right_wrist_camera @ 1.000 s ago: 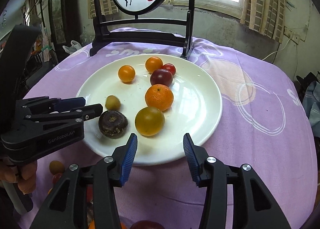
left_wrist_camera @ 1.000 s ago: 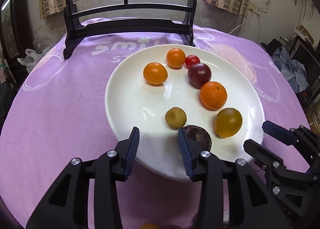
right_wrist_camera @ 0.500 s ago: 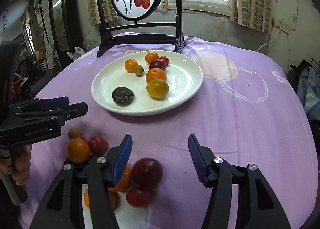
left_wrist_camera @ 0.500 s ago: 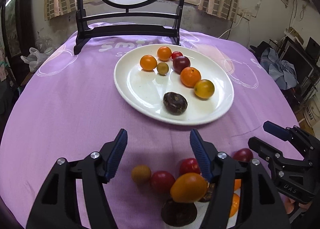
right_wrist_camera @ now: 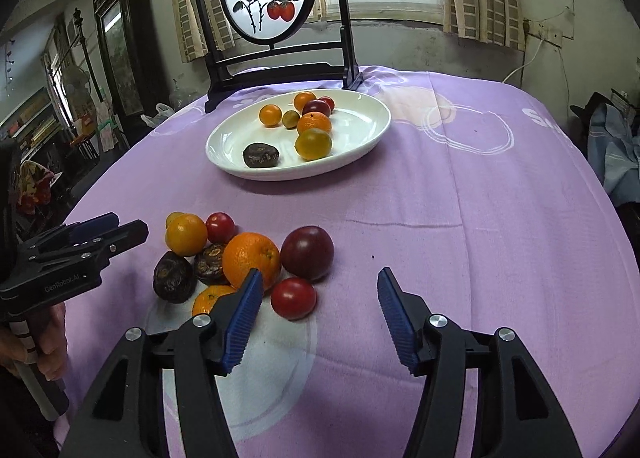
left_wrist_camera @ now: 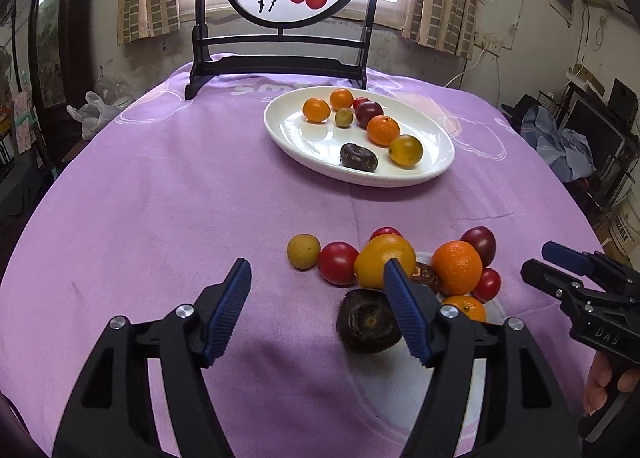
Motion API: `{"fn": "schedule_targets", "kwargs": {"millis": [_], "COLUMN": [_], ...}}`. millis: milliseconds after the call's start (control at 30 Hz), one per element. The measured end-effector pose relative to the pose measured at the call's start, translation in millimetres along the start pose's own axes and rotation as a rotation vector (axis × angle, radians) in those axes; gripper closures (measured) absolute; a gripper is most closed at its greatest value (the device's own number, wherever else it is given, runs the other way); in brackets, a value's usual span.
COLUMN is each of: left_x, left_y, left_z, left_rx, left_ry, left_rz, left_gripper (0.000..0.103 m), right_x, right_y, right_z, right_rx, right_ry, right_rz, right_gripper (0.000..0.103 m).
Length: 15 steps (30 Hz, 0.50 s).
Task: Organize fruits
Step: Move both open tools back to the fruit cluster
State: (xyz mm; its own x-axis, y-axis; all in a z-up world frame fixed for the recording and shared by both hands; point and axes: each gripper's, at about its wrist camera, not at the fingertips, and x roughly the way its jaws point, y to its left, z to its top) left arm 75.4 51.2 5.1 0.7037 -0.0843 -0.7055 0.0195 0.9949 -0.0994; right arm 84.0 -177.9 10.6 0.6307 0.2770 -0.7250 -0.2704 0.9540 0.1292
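Bare purple surface lies open between the fruit pile and the white plate, and wide on the right; behind the plate, the dark framed screen blocks passage

1. A round table covered by a purple cloth with white ring prints carries everything.
2. At 12 o'clock stands a dark wooden screen stand holding a round painted panel.
3. Toward 1 o'clock lies a white oval plate bearing fruit.
4. At 5 o'clock a loose fruit cluster rests on the cloth: a large orange, a dark plum, a red tomato, and a pale longan at its 9 o'clock edge.
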Motion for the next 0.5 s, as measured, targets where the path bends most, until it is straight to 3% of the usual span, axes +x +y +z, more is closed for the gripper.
{"fn": "schedule_targets", "kwargs": {"millis": [500], "left_x": [-3], "left_y": [-7], "left_z": [-19], "left_rx": [0.045], "left_ry": [-0.005], "left_rz": [-0.100], "left_gripper": [0.036], "right_x": [-3], "right_y": [-1], "right_z": [-31], "right_rx": [0.083], "right_ry": [0.045], "right_rz": [-0.053], "right_gripper": [0.040]}}
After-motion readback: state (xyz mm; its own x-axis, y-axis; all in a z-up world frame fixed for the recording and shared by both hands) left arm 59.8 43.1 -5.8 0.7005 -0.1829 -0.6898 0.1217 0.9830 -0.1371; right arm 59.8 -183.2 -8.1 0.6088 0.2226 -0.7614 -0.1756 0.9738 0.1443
